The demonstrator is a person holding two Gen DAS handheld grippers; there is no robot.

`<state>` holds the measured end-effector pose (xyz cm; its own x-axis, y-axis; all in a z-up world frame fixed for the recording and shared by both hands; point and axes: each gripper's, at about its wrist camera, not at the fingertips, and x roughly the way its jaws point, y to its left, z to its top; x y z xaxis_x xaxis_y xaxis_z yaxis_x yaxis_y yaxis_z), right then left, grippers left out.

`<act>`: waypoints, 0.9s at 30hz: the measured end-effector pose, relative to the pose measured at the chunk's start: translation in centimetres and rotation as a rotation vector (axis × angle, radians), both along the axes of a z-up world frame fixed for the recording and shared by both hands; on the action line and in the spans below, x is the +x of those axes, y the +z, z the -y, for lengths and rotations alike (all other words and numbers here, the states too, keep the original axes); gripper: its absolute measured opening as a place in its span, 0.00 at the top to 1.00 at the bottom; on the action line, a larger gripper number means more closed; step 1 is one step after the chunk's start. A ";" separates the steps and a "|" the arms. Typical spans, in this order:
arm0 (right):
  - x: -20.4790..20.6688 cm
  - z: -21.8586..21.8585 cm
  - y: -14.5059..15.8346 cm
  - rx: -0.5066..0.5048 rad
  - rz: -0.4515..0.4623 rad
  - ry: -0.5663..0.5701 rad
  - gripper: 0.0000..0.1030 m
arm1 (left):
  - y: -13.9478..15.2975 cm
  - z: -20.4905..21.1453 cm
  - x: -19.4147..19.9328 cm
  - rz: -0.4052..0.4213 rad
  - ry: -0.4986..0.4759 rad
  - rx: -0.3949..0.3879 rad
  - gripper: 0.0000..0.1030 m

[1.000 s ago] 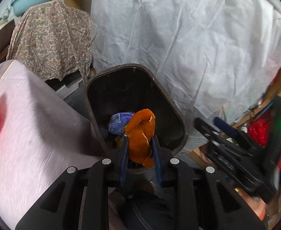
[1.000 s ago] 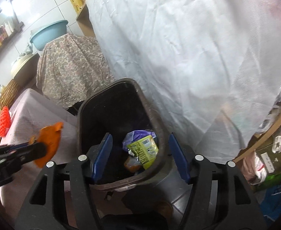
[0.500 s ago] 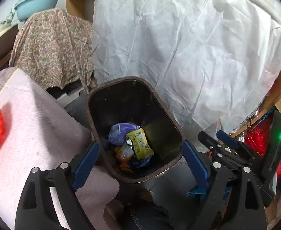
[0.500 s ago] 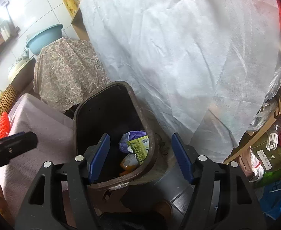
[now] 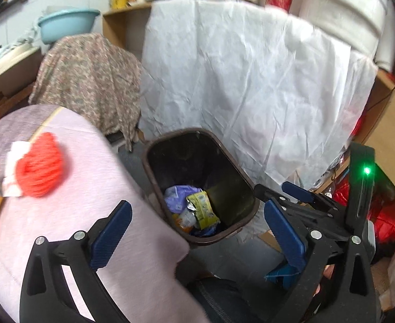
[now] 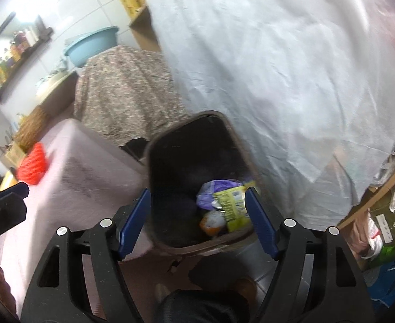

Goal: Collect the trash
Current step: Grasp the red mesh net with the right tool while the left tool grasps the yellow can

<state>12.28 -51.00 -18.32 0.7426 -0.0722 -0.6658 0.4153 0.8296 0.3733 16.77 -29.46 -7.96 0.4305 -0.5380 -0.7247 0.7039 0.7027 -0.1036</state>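
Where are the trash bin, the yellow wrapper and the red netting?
trash bin (image 5: 235, 158): left wrist view, right rim.
yellow wrapper (image 5: 204, 208): left wrist view, middle of its face.
red netting (image 5: 40, 172): left wrist view, bundle's middle.

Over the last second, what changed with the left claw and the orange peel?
The left claw let go: a second ago it was shut on the orange peel over the bin, now it is open and empty, pulled back toward the table, where the red mesh has come into view. The peel apparently fell among the wrappers. The right claw stayed open over the bin.
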 end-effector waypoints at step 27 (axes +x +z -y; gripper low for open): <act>15.4 -17.9 7.7 0.154 0.060 0.489 0.30 | 2.8 -22.4 2.8 0.239 0.349 0.149 0.05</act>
